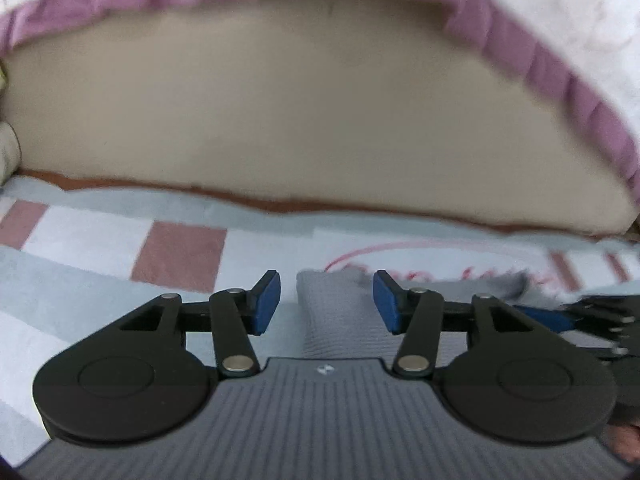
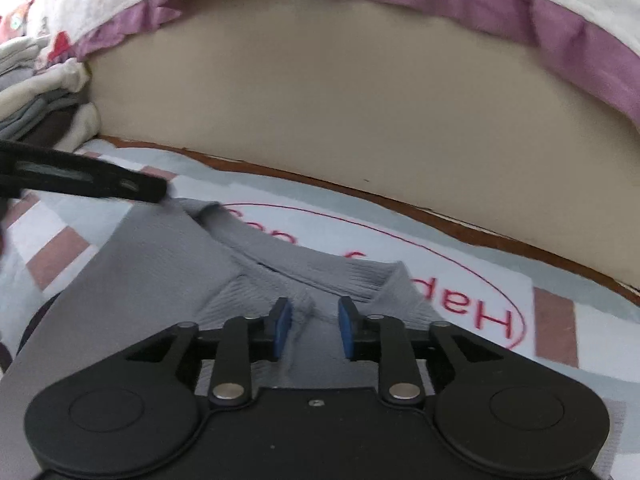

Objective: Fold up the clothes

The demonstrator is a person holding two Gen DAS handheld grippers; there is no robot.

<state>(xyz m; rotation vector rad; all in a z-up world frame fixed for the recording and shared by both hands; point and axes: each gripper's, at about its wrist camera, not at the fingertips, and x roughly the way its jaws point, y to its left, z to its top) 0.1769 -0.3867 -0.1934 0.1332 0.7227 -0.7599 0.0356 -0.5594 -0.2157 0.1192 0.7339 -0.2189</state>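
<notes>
Your left gripper point(image 1: 326, 300) is hovering with jaws spread wide over a corner of the grey shirt point(image 2: 168, 264), gripping nothing. Your right gripper point(image 2: 312, 326) is sitting half-parted astride a raised fold, possibly brushing it. Shirt is lying flat on checked sheet point(image 1: 100, 240), near the beige wall point(image 1: 280, 112). Open sheet is showing leftward. Only the right view is catching the folded stack point(image 2: 44, 96).

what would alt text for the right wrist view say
The right gripper hangs open just over the collar of a grey ribbed knit garment spread on a pale checked sheet with red lettering. The left gripper reaches in from the left edge near the garment's far corner. Behind runs a beige mattress side under a purple-frilled white quilt.
</notes>
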